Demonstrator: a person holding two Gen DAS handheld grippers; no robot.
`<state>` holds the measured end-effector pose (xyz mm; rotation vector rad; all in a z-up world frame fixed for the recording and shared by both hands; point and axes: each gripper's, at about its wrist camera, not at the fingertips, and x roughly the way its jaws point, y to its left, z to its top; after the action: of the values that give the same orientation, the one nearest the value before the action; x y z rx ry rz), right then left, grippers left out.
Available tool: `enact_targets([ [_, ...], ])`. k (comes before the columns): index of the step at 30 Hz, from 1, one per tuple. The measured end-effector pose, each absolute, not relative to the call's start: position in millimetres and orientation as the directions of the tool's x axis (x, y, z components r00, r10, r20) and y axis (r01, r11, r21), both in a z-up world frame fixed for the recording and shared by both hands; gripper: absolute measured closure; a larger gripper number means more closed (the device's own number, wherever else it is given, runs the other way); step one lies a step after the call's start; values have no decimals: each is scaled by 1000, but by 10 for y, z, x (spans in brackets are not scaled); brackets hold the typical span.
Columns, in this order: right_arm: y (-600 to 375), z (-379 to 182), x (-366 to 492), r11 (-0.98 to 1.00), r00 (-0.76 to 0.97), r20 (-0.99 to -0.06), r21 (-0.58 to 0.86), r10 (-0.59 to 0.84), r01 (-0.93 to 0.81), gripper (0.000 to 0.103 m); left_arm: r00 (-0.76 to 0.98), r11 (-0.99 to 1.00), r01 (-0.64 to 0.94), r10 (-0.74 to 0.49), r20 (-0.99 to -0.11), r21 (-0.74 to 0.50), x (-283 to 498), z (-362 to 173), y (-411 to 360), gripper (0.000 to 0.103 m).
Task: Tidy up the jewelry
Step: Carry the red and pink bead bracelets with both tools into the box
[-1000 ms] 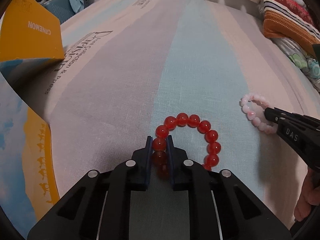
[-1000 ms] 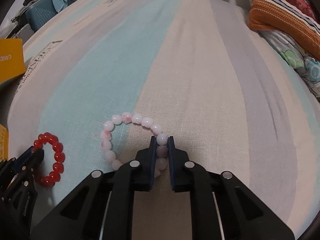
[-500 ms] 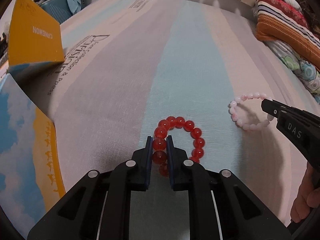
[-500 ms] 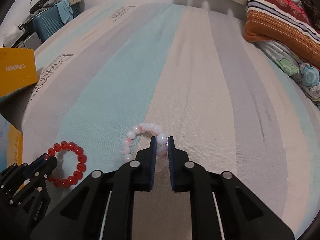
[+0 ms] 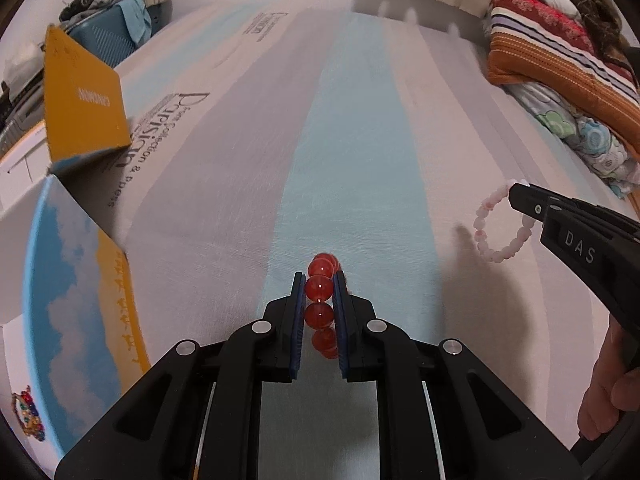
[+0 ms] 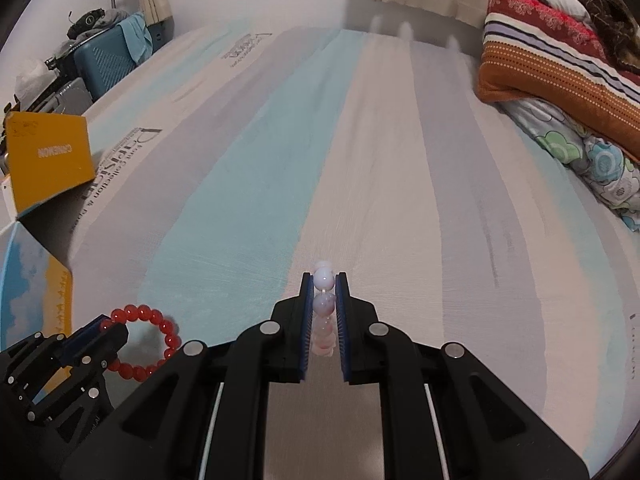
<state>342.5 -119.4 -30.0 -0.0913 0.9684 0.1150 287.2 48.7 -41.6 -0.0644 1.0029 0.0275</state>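
My left gripper (image 5: 319,280) is shut on a red bead bracelet (image 5: 320,286) and holds it lifted above the striped bed sheet; it hangs edge-on between the pads. The same bracelet shows as a ring in the right wrist view (image 6: 150,340), hanging from the left gripper (image 6: 108,326). My right gripper (image 6: 324,280) is shut on a pale pink bead bracelet (image 6: 323,304), also lifted. In the left wrist view that bracelet (image 5: 500,228) hangs as a loop from the right gripper (image 5: 516,196).
An open box with a yellow flap (image 5: 82,96) and a blue sky-printed lid (image 5: 60,280) sits at the left bed edge, a colourful trinket (image 5: 26,416) by it. Striped pillows (image 6: 560,52) and floral bedding (image 6: 592,160) lie at the right. A teal suitcase (image 6: 108,56) stands beyond the bed.
Both grippers have risen off the sheet, each with its bracelet. The bracelets lay flat before; now they hang in the air from the closed fingers.
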Motion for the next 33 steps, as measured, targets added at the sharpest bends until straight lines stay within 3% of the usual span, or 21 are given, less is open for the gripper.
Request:
enact_targets([
  [17,-1159,384,2951,986,602,-794,-20,84,-163,93,573,999,-34,-14,-819,-42,2402,268,535,90],
  [33,-592,762,2495,970,622,-767,-2,156,-245,93,602,994,-99,29,-798,-38,1937,778,1184,90],
])
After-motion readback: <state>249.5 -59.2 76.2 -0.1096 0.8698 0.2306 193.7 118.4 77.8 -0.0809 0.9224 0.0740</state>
